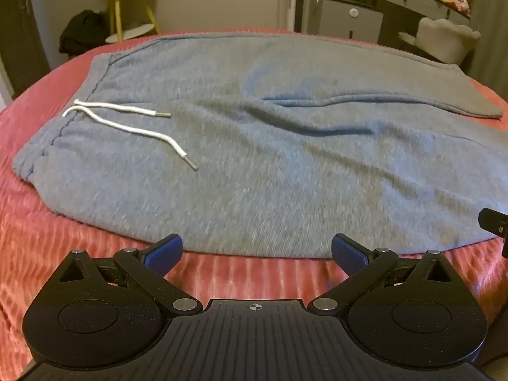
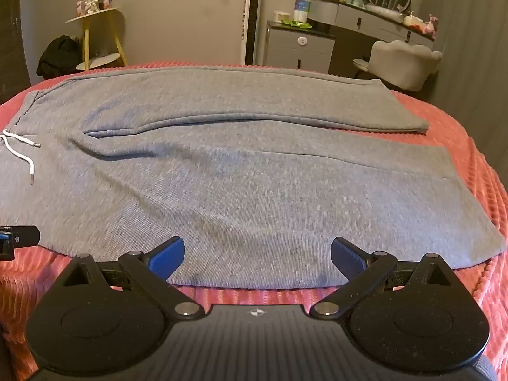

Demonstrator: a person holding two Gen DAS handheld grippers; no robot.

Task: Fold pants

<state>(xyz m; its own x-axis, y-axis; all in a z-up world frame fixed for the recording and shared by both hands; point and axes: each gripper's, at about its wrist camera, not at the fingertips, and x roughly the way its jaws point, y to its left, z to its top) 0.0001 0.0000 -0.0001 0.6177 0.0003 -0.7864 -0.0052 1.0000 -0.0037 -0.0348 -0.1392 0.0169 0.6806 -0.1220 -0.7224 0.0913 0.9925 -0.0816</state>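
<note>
You hold the left gripper [image 1: 256, 254] and right gripper [image 2: 257, 255] with fingers spread wide apart and nothing in them, both poised at the near hem, likely to lift that edge for the first fold. The pants [image 2: 241, 171] lie flat, waistband at 9 o'clock, legs toward 3 o'clock, on a red ribbed bedspread [image 1: 57, 254]; a grey dresser [image 2: 365, 22] stands at 1 o'clock
</note>
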